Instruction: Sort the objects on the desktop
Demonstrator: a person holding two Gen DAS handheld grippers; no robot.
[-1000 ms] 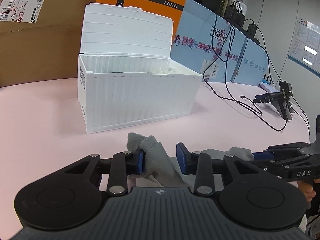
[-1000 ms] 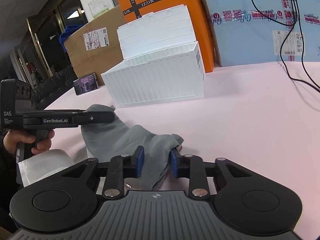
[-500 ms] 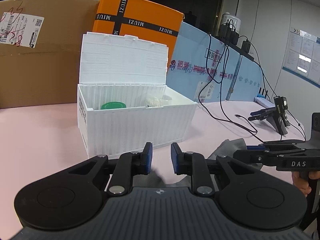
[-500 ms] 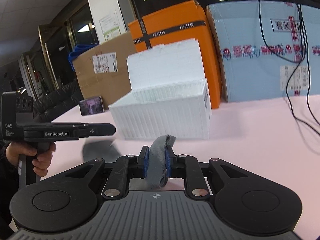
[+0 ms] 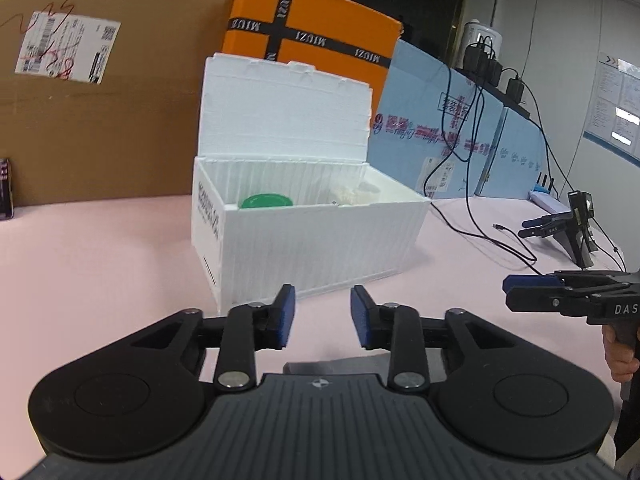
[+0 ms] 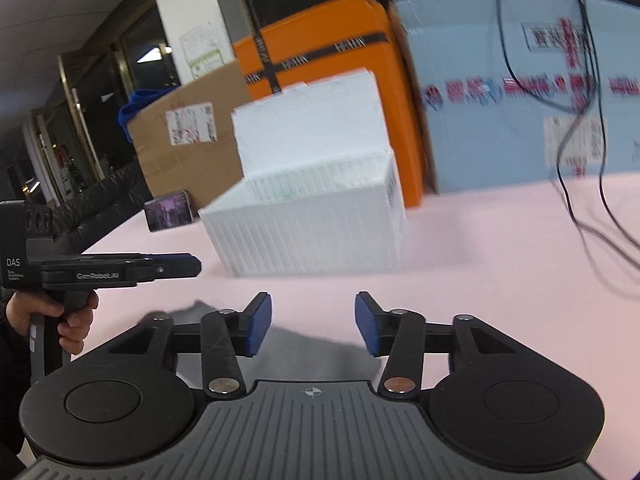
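Pink counter [image 5: 100,264] fills both views, with stacked cartons along its far edge. Nearest to the cameras, the left claw [image 5: 322,316] and the right claw [image 6: 313,323] both stand wide apart with nothing between their blue pads. A grey cloth [image 6: 304,340] lies flat on the counter just under and ahead of the right claw; in the left view only a grey sliver of it shows at the claw's base. Beyond it sits the white foam box [image 5: 312,236], its lid tipped back, with a green lid [image 5: 267,201] and a pale crumpled item [image 5: 347,195] already inside.

The step in hand looks like getting the cloth into that box. To do it well, I would lower one claw onto a bunched fold rather than a flat edge, close firmly so the fabric does not slide out, lift until the hanging end clears the front wall, then release over the free space right of the green lid.

Count: two claws, one grey cloth, one foam box, two things visible inside it. Farther off are one brown carton [image 5: 100,100], one orange carton [image 5: 316,40], blue cartons [image 5: 440,136], a phone [image 6: 167,216] leaning on the brown carton, and one spare gripper [image 5: 560,226] parked among black cables.
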